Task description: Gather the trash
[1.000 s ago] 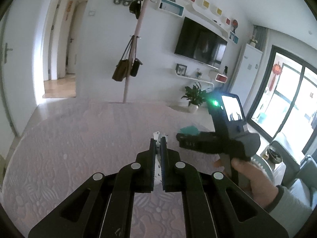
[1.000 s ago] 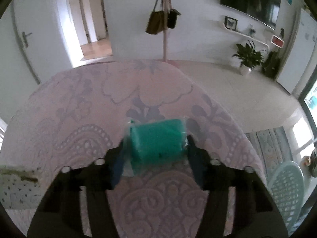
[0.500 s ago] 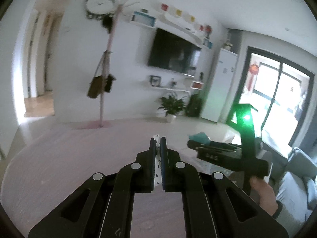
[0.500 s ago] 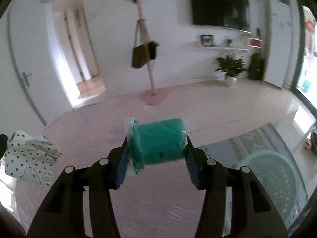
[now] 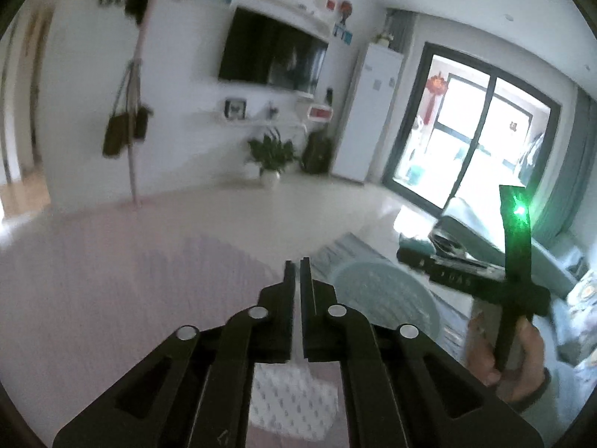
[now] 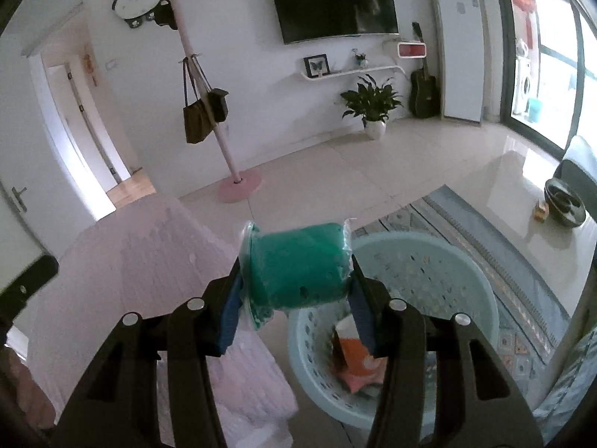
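Note:
My right gripper (image 6: pixel 294 280) is shut on a green packet in clear wrap (image 6: pixel 298 265) and holds it in the air, at the near left rim of a pale blue basket (image 6: pixel 466 272) on the floor. The basket holds an orange wrapper (image 6: pixel 360 364). My left gripper (image 5: pixel 297 272) is shut on a white dotted wrapper (image 5: pixel 294 399) that hangs below its jaws. In the left wrist view the basket (image 5: pixel 380 295) lies just ahead to the right, and the right gripper's body (image 5: pixel 481 280) is at the far right.
A pink patterned tablecloth (image 6: pixel 149 261) covers the table at the left, ending beside the basket. A patterned rug (image 6: pixel 485 224) lies under the basket. A coat stand (image 6: pixel 220 142), a potted plant (image 6: pixel 371 108), a guitar (image 6: pixel 423 89) and a grey sofa (image 5: pixel 481 235) stand further off.
Both grippers have swung right, off the table towards the basket. The green packet has moved from over the tablecloth to the basket's rim. The dotted wrapper now hangs lower under the left jaws.

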`<state>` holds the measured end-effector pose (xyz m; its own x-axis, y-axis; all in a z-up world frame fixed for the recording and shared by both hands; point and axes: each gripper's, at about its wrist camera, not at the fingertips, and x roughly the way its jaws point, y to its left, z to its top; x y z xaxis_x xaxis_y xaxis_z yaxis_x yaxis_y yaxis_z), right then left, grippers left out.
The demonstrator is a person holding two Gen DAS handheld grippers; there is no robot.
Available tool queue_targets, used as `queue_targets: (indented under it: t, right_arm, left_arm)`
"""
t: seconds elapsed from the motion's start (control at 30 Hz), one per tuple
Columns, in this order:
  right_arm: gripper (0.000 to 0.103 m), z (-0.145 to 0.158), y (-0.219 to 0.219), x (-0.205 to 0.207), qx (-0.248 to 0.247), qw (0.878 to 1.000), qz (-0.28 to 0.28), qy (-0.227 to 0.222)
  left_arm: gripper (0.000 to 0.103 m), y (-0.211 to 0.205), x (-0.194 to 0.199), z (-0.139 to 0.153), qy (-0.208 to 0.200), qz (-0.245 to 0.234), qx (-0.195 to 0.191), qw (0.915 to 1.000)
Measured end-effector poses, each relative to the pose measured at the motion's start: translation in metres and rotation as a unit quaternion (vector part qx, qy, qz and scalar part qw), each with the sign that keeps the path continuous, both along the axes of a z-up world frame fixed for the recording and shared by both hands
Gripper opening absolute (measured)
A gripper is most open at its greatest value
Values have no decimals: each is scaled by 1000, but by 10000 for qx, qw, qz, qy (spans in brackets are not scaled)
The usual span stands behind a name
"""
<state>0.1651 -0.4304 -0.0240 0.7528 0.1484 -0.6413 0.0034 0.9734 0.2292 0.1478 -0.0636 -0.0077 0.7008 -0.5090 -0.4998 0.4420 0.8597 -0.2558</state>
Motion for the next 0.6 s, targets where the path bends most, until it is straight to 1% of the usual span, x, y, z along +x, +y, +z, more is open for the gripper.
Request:
queue_targets:
  t: [0.03, 0.07, 0.1, 0.13, 0.17, 0.23, 0.3, 0.37, 0.43, 0.5, 0.57, 0.6]
  right_arm:
    - [48, -6, -4, -4, 91, 9999, 11, 59]
    - [48, -10, -5, -7, 160, 9998, 26, 90]
    - [48, -13, -5, -10, 195, 9998, 38, 93]
    - [48, -18, -5, -14, 231, 9997, 50, 109]
    - [48, -22, -4, -16, 254, 9996, 45, 136]
    - [48, -29, -5, -18, 345, 9992, 41, 195]
    - [48, -34, -3, -19, 436, 9987, 47, 261]
    - [48, -35, -2, -23, 459, 9986, 56, 263]
    - [48, -35, 0, -27, 448, 9986, 81, 251]
    - [48, -33, -1, -30, 445, 9987, 100, 239]
    - [48, -32, -1, -31, 447, 9987, 114, 218]
    - [48, -32, -1, -31, 451, 9987, 123, 218]
  left_arm:
    - [18, 5, -2, -7, 152, -47, -16, 9999]
    - [36, 11, -7, -13, 248, 15, 47, 9997]
    - [59, 16, -14, -20, 312, 132, 143, 9993]
    - [70, 20, -19, -26, 391, 163, 163, 9990]
    - [78, 21, -24, -31, 492, 173, 152, 9985]
    - [79, 21, -32, -44, 690, 206, 35, 9974]
    - [82, 17, -31, -56, 908, 278, -25, 9955]
    - [82, 7, -27, -69, 1117, 262, -62, 9934]
    - [82, -1, -20, -77, 1183, 380, 77, 9922]
    - [82, -9, -8, -88, 1435, 523, 351, 9876]
    - [82, -12, -5, -88, 1378, 633, 507, 9871]
    - [78, -15, -5, -87, 1379, 665, 584, 9865]
